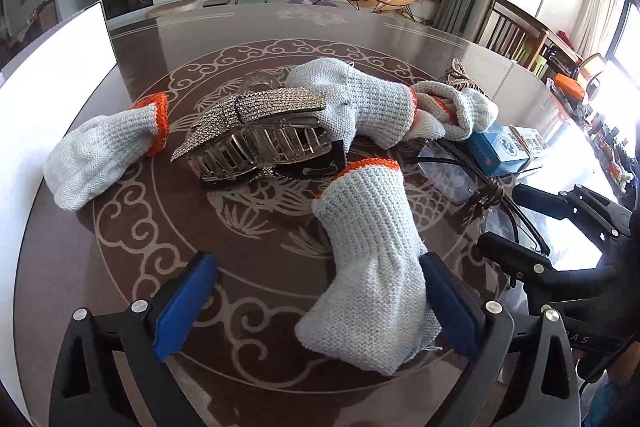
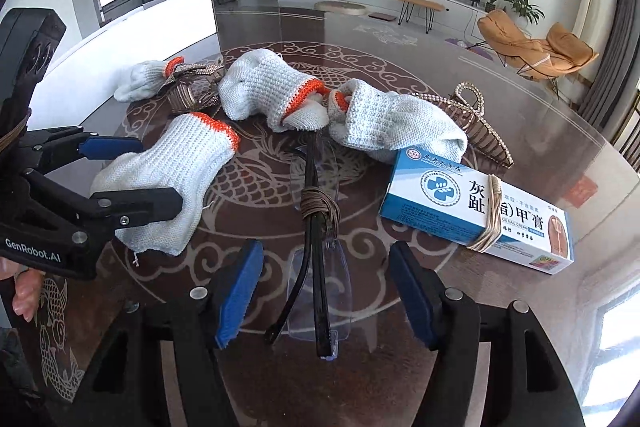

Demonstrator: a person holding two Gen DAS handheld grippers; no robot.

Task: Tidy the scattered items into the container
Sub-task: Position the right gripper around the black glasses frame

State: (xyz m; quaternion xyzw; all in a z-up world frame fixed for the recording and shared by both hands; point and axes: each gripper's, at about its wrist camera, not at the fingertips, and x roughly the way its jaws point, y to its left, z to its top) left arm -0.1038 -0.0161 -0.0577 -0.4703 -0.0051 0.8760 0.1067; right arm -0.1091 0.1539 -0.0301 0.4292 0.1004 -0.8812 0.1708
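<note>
Several white knit gloves with orange cuffs lie on the round table. My left gripper (image 1: 316, 301) is open around the nearest glove (image 1: 368, 267), also in the right wrist view (image 2: 172, 183); its right pad touches the glove. A rhinestone hair clip (image 1: 256, 131) lies beyond. My right gripper (image 2: 324, 295) is open over folded clear glasses (image 2: 316, 247) bound with a band. A blue and white cream box (image 2: 476, 211) lies to the right. A second hair clip (image 2: 476, 123) lies behind it. The white container (image 1: 52, 87) stands at the left edge.
A dark patterned glass tabletop (image 1: 248, 239) holds everything. Another glove (image 1: 100, 155) lies by the container wall. Two gloves (image 2: 280, 95) are bunched in the middle. Chairs (image 1: 516, 35) stand at the far right. My left gripper (image 2: 132, 179) shows at the left of the right wrist view.
</note>
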